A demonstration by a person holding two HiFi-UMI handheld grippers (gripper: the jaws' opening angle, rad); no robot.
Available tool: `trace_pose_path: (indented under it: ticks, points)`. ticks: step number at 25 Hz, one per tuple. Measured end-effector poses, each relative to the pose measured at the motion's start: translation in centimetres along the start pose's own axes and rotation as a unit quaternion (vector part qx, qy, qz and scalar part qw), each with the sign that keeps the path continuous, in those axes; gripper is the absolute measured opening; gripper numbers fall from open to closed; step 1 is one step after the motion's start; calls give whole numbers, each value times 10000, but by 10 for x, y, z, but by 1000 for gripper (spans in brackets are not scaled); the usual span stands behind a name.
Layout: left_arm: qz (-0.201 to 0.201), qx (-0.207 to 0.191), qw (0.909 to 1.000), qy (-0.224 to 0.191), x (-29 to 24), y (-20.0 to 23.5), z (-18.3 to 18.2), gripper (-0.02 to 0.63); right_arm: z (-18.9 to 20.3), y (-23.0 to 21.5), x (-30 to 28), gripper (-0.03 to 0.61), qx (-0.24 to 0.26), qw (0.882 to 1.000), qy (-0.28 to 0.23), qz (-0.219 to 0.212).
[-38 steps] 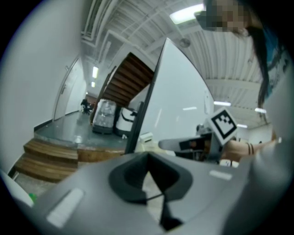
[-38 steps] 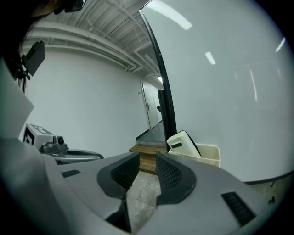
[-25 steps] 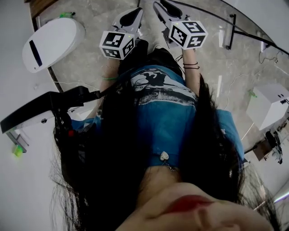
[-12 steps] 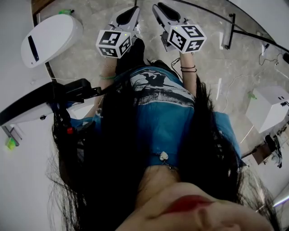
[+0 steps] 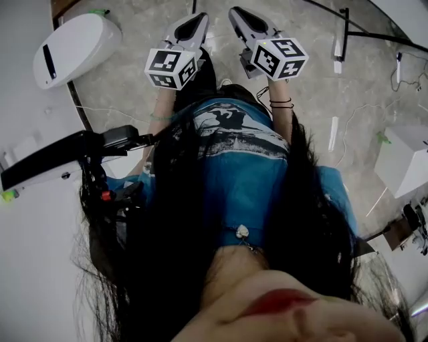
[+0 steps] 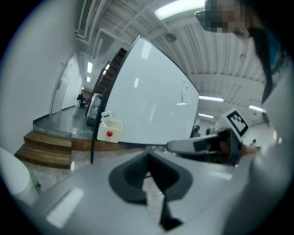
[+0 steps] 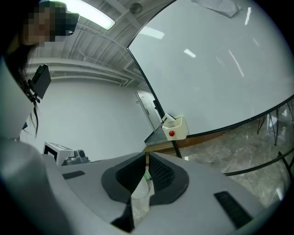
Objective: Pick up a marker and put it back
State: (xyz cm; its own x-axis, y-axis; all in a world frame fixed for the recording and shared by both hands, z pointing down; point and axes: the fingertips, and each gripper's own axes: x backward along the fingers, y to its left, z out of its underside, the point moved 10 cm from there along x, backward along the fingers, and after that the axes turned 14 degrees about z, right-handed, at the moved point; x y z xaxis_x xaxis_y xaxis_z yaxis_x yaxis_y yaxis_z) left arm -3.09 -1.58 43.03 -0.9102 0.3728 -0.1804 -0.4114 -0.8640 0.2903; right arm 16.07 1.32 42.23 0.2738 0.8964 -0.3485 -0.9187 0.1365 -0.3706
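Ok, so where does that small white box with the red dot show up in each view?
Head view: not in it.
Left gripper view: the white box sits left of centre, at the lower left corner of the whiteboard.
Right gripper view: the white box sits just right of centre, again at the lower left corner of the whiteboard.
Shared landmark: the whiteboard, in both gripper views.

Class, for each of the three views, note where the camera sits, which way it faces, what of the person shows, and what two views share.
Head view: on the head, facing steeply down; blue shirt, hair, left gripper and right gripper show.
Left gripper view: rides the left gripper, looks along its shut jaws at the whiteboard; right gripper shows.
Right gripper view: along its shut jaws, at the whiteboard; hair shows.
Shared: both gripper views hold the white box.
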Motion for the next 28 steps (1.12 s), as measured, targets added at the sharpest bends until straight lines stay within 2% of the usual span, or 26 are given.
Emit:
trace_pose_path:
  ticks: [3,8,14,21,28]
  points:
    - [-16,-57,10000,11,-3,-46,14,0,15,-10,42,27,30,10000,-9,-86]
    - [-16,-138,9999,51,17,-74,30,0,40,4,65,26,-26,9997,0,-233]
    - [-285,-198,9993,99,48,-140,49,0,67,11,119,26,-37,9987,100,-495]
    - [-642,-252,9976,-15,107,-148,52,0,87,58,124,26,57,9966,216,-795]
    - [-745,-181,9970,-37,140,-151,62,0,97,84,130,26,36,9966,219,-800]
